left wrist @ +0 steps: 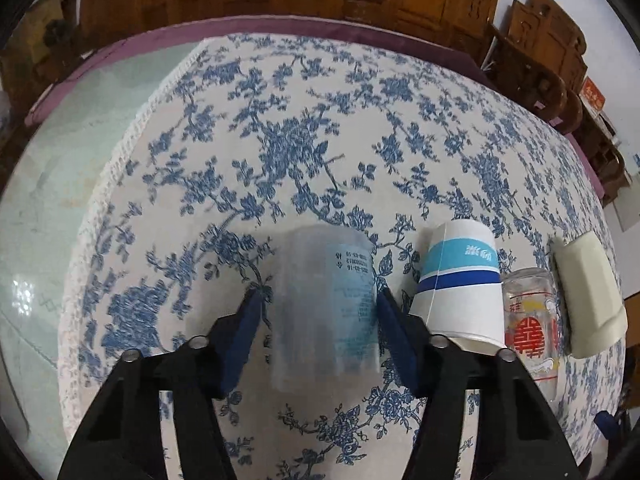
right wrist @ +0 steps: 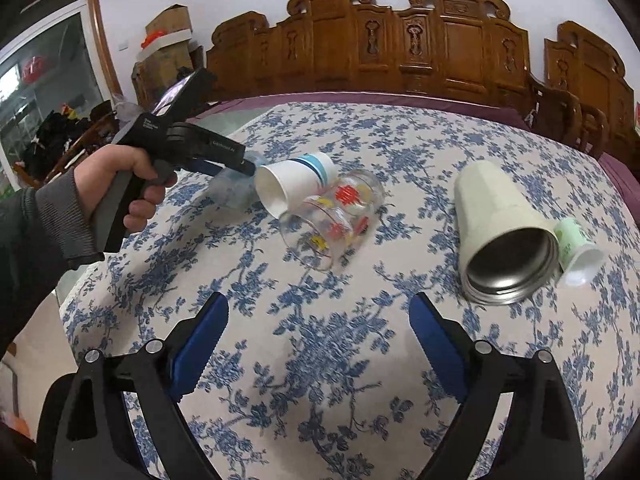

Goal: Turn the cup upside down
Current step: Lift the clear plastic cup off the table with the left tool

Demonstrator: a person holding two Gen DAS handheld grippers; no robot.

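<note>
cup in play: a translucent plastic cup (left wrist: 326, 312), frosted and blurred, with small blue print down one side; it sits between the fingers of the left gripper (left wrist: 320, 300).
relation to the fingers: the cup fills the gap between the two blue pads, its long axis running straight ahead along them, one end toward the camera and the other pointing away over the table (left wrist: 280, 140).
left fingers: set around the cup's walls and apparently touching it on both sides, so I judge they are clamped on it; the blur hides how firm the hold is.
right gripper (right wrist: 318, 332): fingers wide apart with nothing between them, hovering over bare tablecloth, well apart from the plastic cup.
nearer hand: the left by far; the right wrist view shows it far left, its tips at the hazy plastic cup (right wrist: 234, 192).
which end is the mouth: cannot tell from either view.
neighbours: a paper cup (left wrist: 460, 280) with blue bands lies just beside it, then a printed glass (left wrist: 530, 320), a cream steel-lined tumbler (right wrist: 504, 236) and a small green-and-white cup (right wrist: 578, 252), all on their sides.
next move, as I judge: a wrist roll that stands it mouth-down without knocking the paper cup.
</note>
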